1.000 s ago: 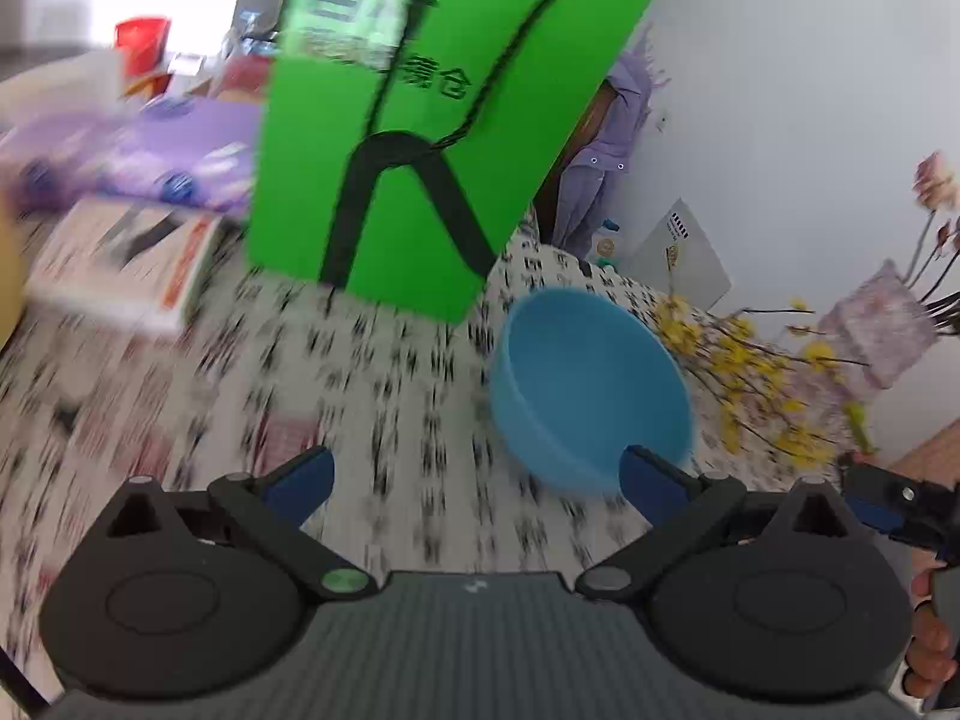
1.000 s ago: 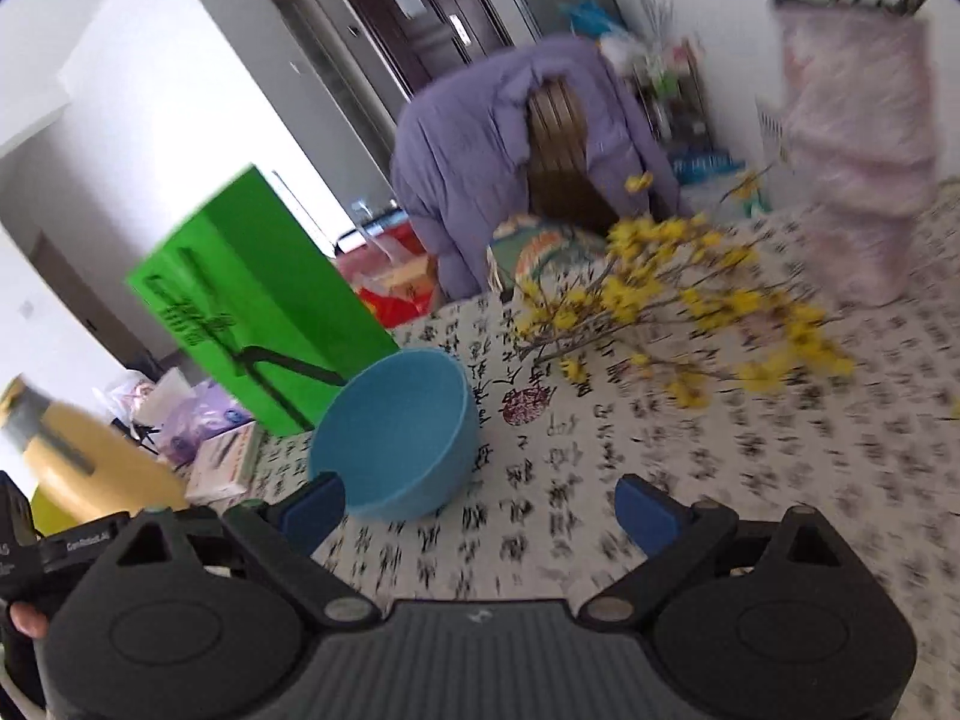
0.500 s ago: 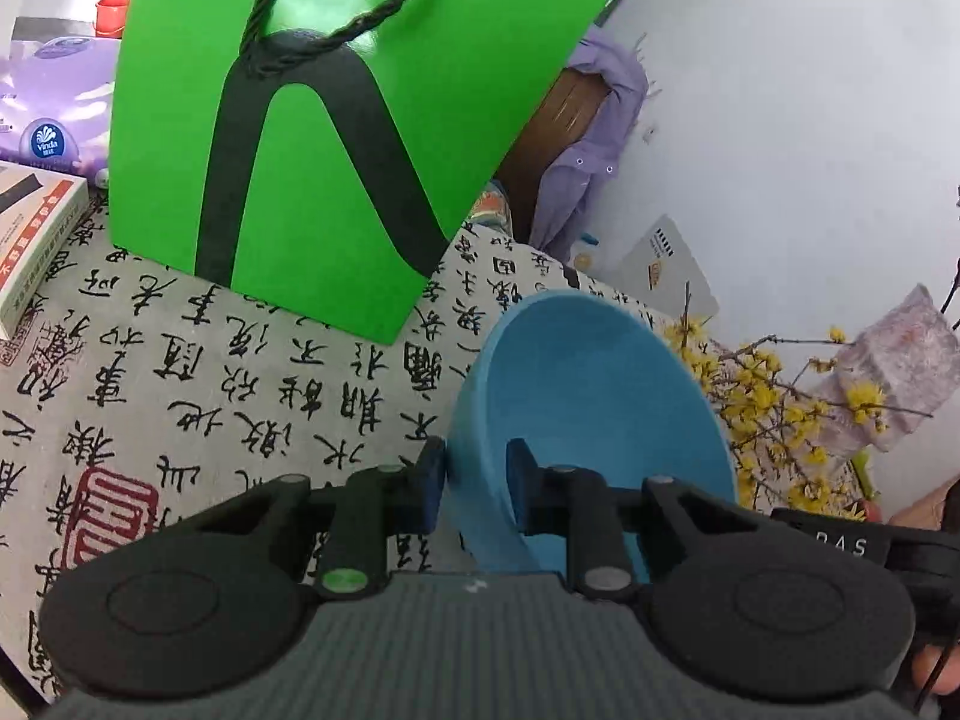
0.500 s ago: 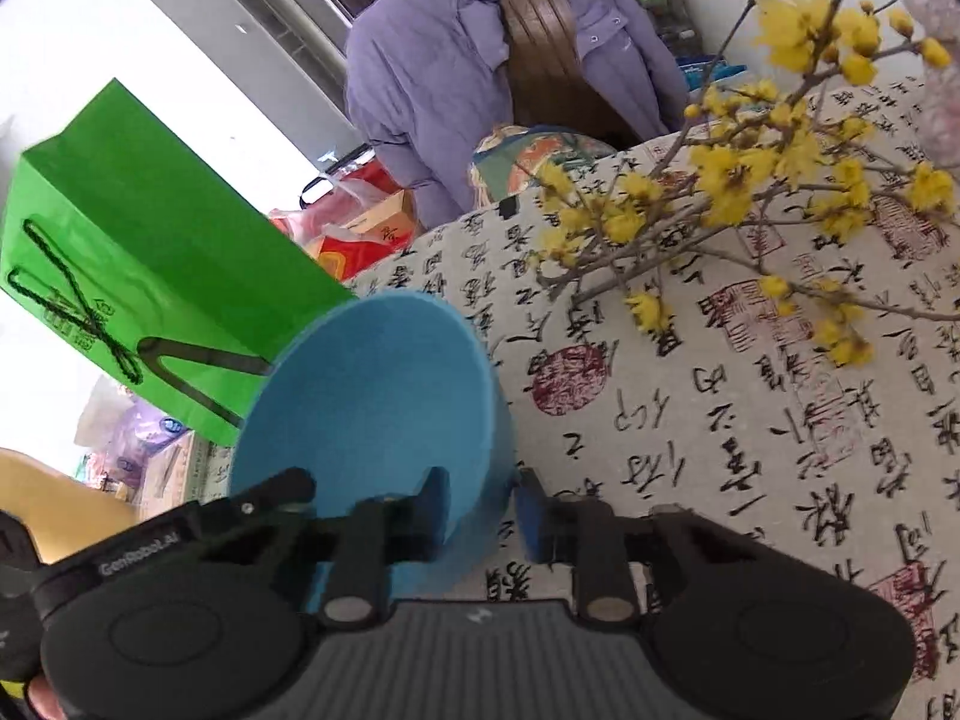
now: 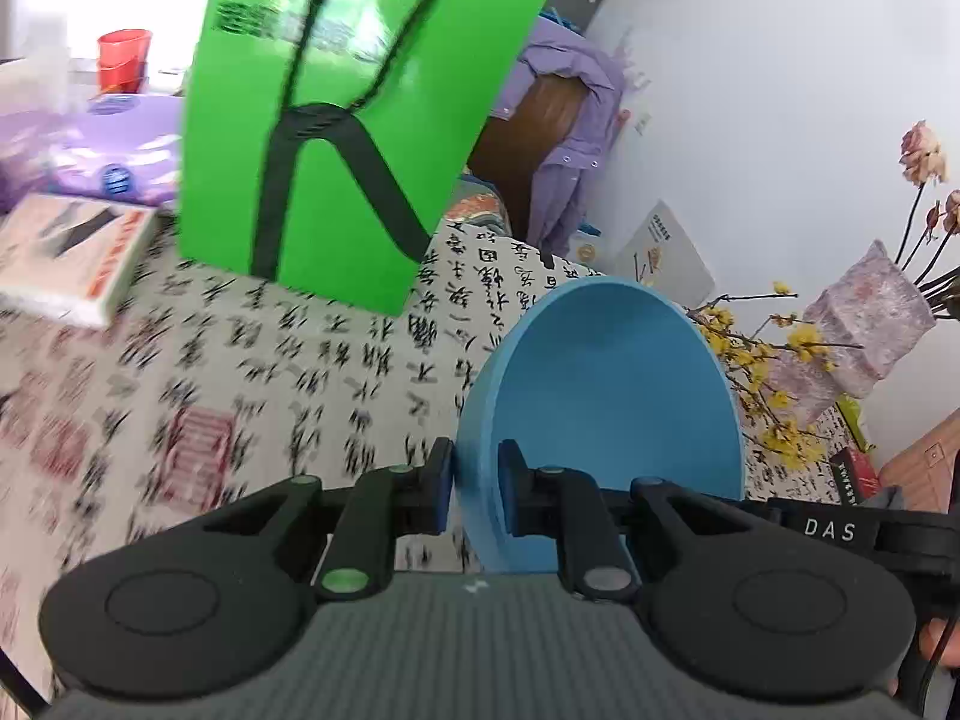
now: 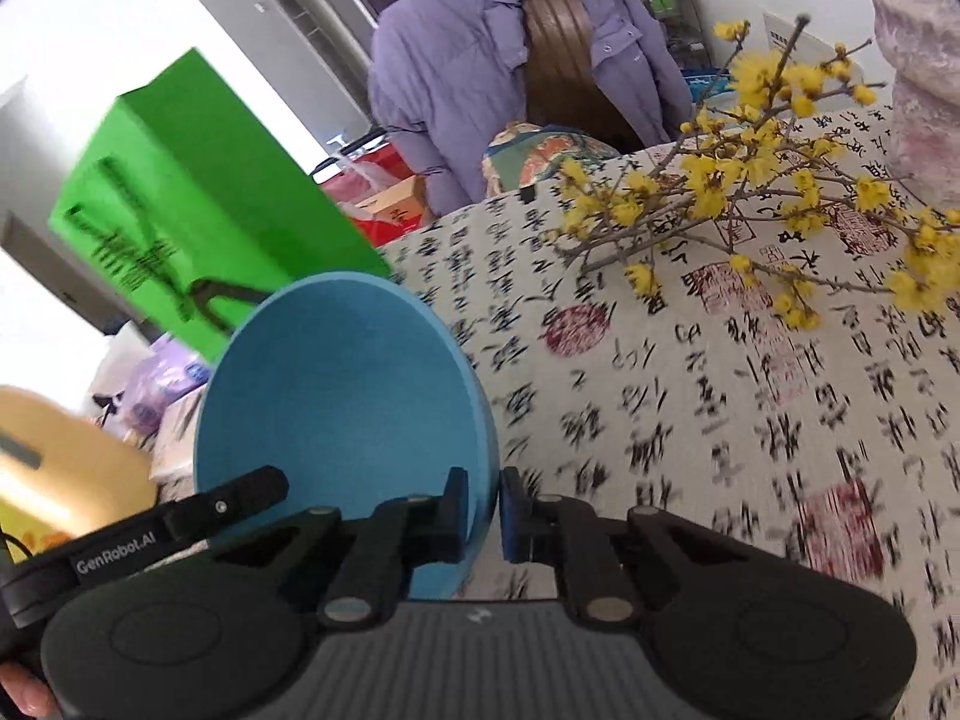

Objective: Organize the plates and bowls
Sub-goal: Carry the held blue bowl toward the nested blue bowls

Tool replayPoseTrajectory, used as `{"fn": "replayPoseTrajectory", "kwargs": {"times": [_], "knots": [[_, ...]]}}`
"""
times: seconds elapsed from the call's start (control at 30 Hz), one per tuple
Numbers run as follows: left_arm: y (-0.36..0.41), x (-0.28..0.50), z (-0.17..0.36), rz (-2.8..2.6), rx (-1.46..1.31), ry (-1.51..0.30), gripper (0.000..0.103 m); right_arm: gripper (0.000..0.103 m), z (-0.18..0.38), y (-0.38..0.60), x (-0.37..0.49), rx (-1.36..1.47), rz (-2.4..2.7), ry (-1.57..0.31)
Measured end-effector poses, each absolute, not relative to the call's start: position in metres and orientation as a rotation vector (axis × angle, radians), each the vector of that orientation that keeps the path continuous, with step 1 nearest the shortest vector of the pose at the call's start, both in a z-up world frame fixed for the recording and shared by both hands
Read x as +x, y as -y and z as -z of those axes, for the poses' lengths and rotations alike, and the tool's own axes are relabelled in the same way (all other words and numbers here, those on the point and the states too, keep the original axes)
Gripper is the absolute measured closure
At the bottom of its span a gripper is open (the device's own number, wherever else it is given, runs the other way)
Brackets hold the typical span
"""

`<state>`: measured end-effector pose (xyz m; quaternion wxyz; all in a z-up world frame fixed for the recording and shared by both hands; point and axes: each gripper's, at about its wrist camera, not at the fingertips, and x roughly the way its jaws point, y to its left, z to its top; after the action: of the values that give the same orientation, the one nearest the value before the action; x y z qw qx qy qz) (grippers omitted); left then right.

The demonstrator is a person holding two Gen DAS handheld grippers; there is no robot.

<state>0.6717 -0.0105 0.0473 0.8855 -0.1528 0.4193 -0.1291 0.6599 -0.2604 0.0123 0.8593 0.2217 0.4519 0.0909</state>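
Note:
A blue bowl (image 5: 612, 396) stands tilted on its edge over the calligraphy tablecloth (image 5: 270, 372), held from two sides. My left gripper (image 5: 477, 480) grips the bowl's left rim, one pad outside and one inside, its jaws closing the last bit onto the wall. My right gripper (image 6: 483, 504) pinches the opposite rim of the same bowl (image 6: 336, 384) in the same way, its jaws also closing on it. Each wrist view shows the other gripper's black body at its edge, beside the bowl.
A green paper bag (image 5: 336, 138) stands just behind the bowl. Yellow flower branches (image 6: 780, 180) and a pink wrapped vase (image 5: 864, 324) lie to the right. A book (image 5: 66, 258) and a purple pack (image 5: 108, 150) sit at the left. A chair with a purple jacket (image 6: 510, 60) stands behind the table.
Both grippers went from wide open with the bowl ahead on the table to clamped on its rim. The bowl is tipped up, and the green bag has slid back in the left view.

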Motion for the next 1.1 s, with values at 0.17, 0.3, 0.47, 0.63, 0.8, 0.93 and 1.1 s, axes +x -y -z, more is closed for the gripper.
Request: {"fn": "replayPoseTrajectory", "kwargs": {"times": [0.17,0.3,0.47,0.63,0.8,0.93,1.1], "knots": [[0.014,0.618,-0.075,0.257,-0.321,-0.847,0.087,0.093,-0.036,0.263,0.613,0.46,-0.205,-0.926],[0.018,0.573,-0.093,0.261,-0.34,-0.833,0.087,0.093,-0.053,0.271,0.568,0.46,-0.222,-0.909],[0.027,0.516,-0.107,0.247,-0.332,-0.822,0.087,0.093,-0.067,0.275,0.512,0.435,-0.228,-0.887],[0.032,0.459,-0.119,0.244,-0.338,-0.8,0.086,0.093,-0.075,0.28,0.46,0.427,-0.238,-0.871],[0.041,0.404,-0.13,0.241,-0.303,-0.766,0.086,0.093,-0.082,0.284,0.405,0.406,-0.254,-0.839],[0.047,0.359,-0.131,0.227,-0.268,-0.715,0.086,0.093,-0.084,0.285,0.363,0.404,-0.269,-0.807],[0.05,0.302,-0.122,0.226,-0.28,-0.649,0.086,0.093,-0.081,0.283,0.303,0.36,-0.253,-0.75]]}}
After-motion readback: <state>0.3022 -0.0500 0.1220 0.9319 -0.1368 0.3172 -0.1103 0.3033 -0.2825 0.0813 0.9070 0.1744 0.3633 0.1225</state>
